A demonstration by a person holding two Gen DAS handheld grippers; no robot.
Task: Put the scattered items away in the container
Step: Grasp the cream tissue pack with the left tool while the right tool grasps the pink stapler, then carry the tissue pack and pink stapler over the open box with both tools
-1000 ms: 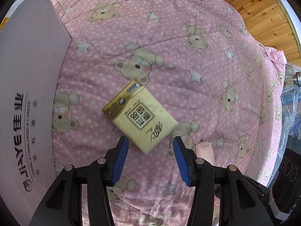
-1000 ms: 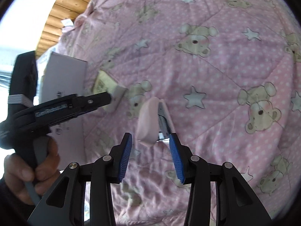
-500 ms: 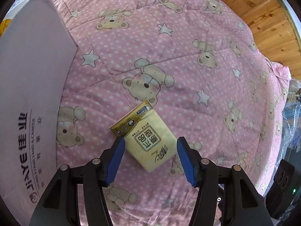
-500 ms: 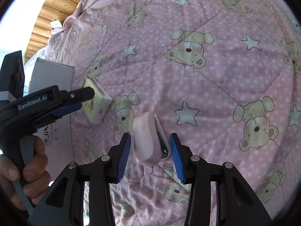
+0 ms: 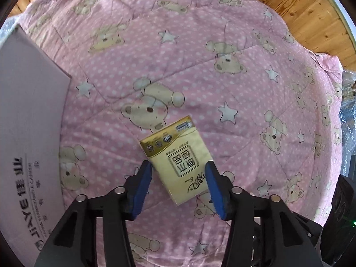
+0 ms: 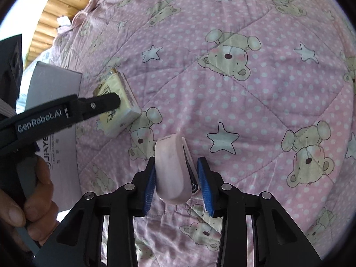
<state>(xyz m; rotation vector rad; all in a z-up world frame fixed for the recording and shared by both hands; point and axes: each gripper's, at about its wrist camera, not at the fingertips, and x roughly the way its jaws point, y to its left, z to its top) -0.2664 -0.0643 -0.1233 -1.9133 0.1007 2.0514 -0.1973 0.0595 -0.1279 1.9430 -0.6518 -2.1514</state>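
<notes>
Nothing has reached the box yet: your yellow tissue pack (image 5: 178, 159) lies on the pink bear-print quilt (image 5: 200, 66) at lower centre of the left view, and the pink stapler (image 6: 173, 170) sits low in the right view. The pale box (image 5: 26, 115) waits at the left edge. Your left gripper (image 5: 178, 184) stands wide open, astride the pack's near end without clamping it — your right gripper (image 6: 176, 182) is narrowed around the stapler, left pad touching, right pad just clear.
</notes>
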